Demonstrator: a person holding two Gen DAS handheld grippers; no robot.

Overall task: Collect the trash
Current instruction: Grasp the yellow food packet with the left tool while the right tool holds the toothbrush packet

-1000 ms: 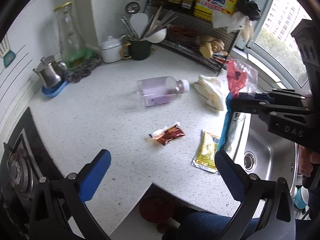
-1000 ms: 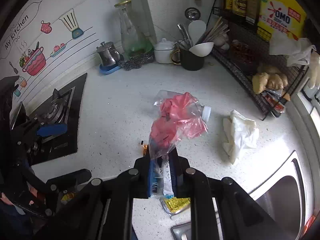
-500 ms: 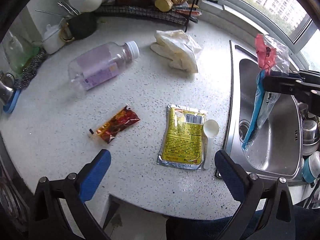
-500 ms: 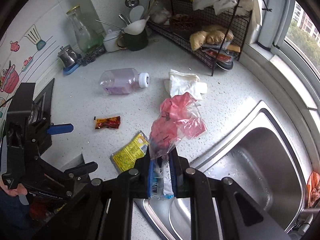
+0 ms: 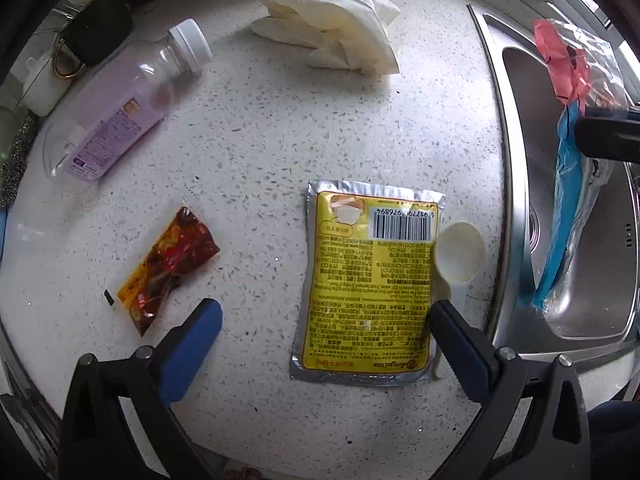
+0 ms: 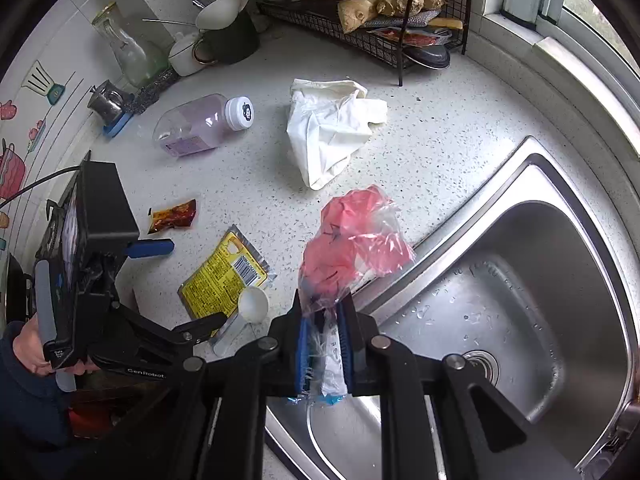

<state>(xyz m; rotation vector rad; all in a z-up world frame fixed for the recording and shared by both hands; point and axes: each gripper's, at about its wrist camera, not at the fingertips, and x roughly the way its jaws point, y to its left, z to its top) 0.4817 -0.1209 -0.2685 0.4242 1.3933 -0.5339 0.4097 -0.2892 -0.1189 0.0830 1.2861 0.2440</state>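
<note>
My right gripper (image 6: pixel 324 332) is shut on a clear plastic bag (image 6: pixel 352 240) with red and blue wrappers inside, held over the sink's edge; the bag also shows in the left wrist view (image 5: pixel 576 80). My left gripper (image 5: pixel 324 316) is open and empty, just above a yellow foil packet (image 5: pixel 368 280) lying flat on the speckled counter (image 5: pixel 260 140). A white plastic scoop (image 5: pixel 458 256) lies against the packet's right side. A red sauce sachet (image 5: pixel 168 268) lies to the left. A purple-labelled empty bottle (image 5: pixel 120 108) lies on its side. Crumpled white gloves (image 5: pixel 336 20) lie at the back.
A steel sink (image 6: pixel 520 300) lies to the right of the counter. A black wire rack (image 6: pixel 380 20) with ginger, a dark mug of utensils (image 6: pixel 232 32), a glass carafe (image 6: pixel 124 44) and a small metal pot (image 6: pixel 106 100) stand along the back wall.
My left gripper has moved forward and down toward the yellow packet, which now looms larger. My right gripper has stayed over the sink's edge, still holding the bag.
</note>
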